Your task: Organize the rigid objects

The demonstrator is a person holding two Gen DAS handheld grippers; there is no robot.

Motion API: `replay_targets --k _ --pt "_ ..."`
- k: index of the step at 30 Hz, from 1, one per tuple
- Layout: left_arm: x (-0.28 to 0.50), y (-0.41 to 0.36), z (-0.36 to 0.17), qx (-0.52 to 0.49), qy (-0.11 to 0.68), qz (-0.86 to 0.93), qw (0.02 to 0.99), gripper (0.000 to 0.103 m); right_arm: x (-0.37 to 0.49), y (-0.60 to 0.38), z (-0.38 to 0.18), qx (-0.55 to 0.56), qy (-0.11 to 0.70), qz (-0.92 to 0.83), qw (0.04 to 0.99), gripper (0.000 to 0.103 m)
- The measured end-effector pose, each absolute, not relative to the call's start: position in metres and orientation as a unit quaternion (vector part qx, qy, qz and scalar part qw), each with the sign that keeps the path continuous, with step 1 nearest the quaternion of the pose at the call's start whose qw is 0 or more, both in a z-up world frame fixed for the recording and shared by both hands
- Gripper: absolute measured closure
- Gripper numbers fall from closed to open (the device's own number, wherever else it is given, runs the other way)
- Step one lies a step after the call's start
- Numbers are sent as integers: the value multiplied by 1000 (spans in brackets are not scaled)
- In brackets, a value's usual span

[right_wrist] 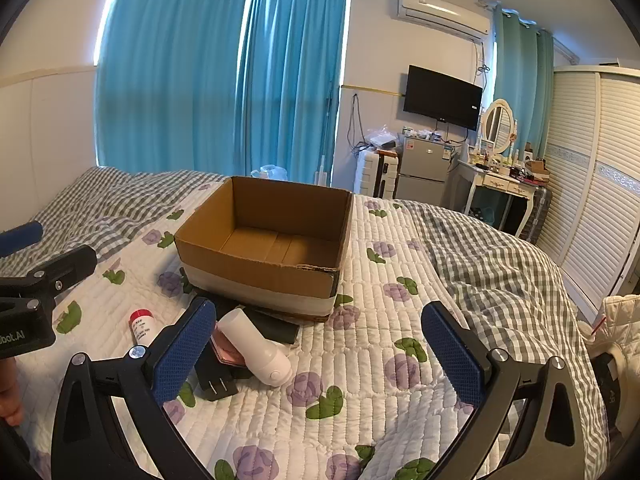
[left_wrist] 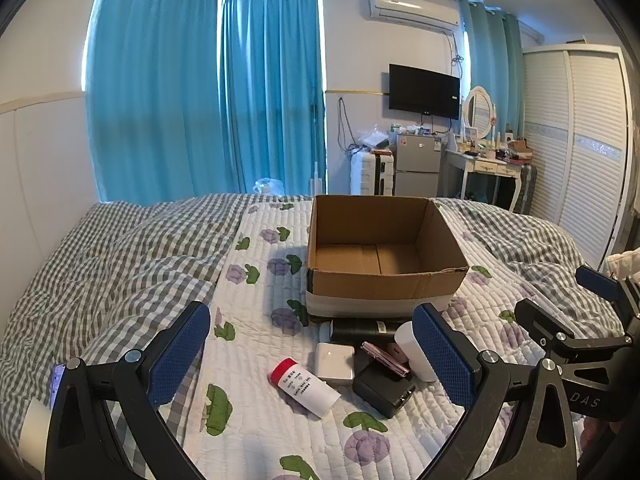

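Bottle (left_wrist: 303,386) lies on the bed (left_wrist: 248,420) just ahead of the left gripper (left_wrist: 312,354), between its wide-open, empty fingers; the right gripper (right_wrist: 318,346), also wide open and empty, has it beyond its left finger.

A floral quilt (left_wrist: 256,336) covers the near bed, with a checked blanket (left_wrist: 120,248) on its left. Blue curtains (left_wrist: 208,92) hang on the far wall. To the far right are a TV (left_wrist: 424,91), fridge (left_wrist: 418,164), suitcase (left_wrist: 368,172), dressing table (left_wrist: 486,166), air conditioner (left_wrist: 414,10) and wardrobe (left_wrist: 580,144).
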State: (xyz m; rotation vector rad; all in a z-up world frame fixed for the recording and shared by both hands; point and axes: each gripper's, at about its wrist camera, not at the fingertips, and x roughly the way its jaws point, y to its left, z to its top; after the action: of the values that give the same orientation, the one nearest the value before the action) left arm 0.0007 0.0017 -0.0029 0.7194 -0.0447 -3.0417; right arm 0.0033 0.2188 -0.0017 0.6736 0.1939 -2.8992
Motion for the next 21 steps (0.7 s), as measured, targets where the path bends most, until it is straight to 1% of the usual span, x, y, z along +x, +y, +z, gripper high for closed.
replay_targets --k 21 --pt "0 0 -2 232 -15 -972 13 0 4 217 -3 226 68 -968 82 0"
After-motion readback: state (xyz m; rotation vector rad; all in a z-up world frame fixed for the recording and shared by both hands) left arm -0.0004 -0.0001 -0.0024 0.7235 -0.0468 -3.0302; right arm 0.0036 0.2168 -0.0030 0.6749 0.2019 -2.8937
